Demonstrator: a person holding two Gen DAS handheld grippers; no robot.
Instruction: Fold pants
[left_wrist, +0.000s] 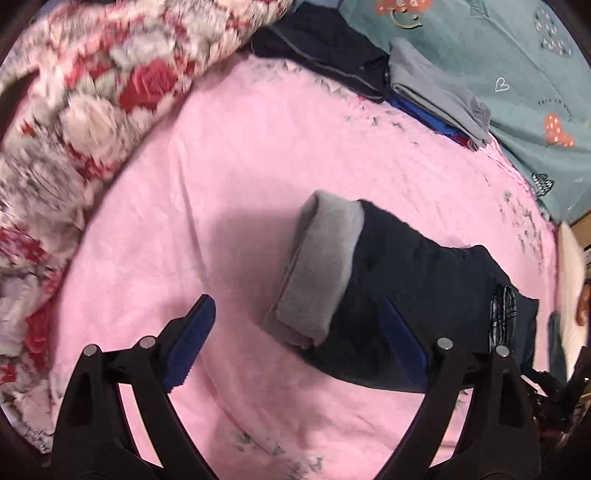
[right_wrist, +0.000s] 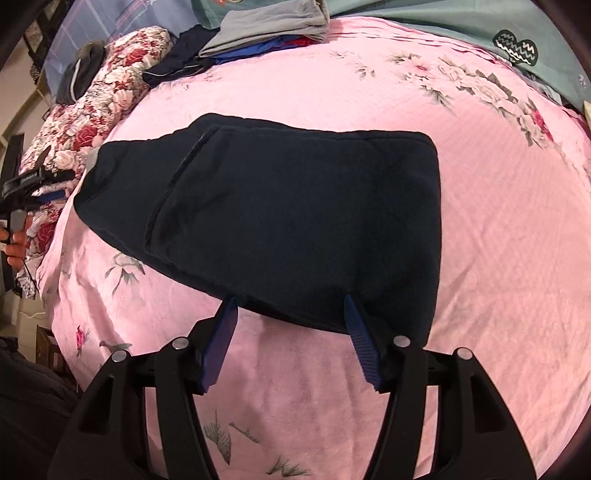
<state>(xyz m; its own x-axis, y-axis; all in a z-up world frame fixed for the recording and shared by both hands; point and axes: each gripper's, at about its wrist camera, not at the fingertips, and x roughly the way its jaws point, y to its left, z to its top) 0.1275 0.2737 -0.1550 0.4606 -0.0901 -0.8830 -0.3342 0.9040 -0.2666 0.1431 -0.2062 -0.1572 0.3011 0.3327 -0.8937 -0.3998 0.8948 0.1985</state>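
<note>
Dark navy pants lie folded in a thick block on the pink bedsheet. In the left wrist view the pants show a grey fleece lining turned out at one end. My left gripper is open wide at that grey end, one finger over bare sheet and the other in front of the navy cloth, pinching nothing. My right gripper is open at the pants' near edge, its blue pads apart and not pressing the cloth. The left gripper also shows at the far left, held by a hand.
A red and white floral quilt is bunched along the left side of the bed. A stack of folded clothes topped by a grey garment sits at the far edge beside a dark garment. A teal printed sheet lies beyond.
</note>
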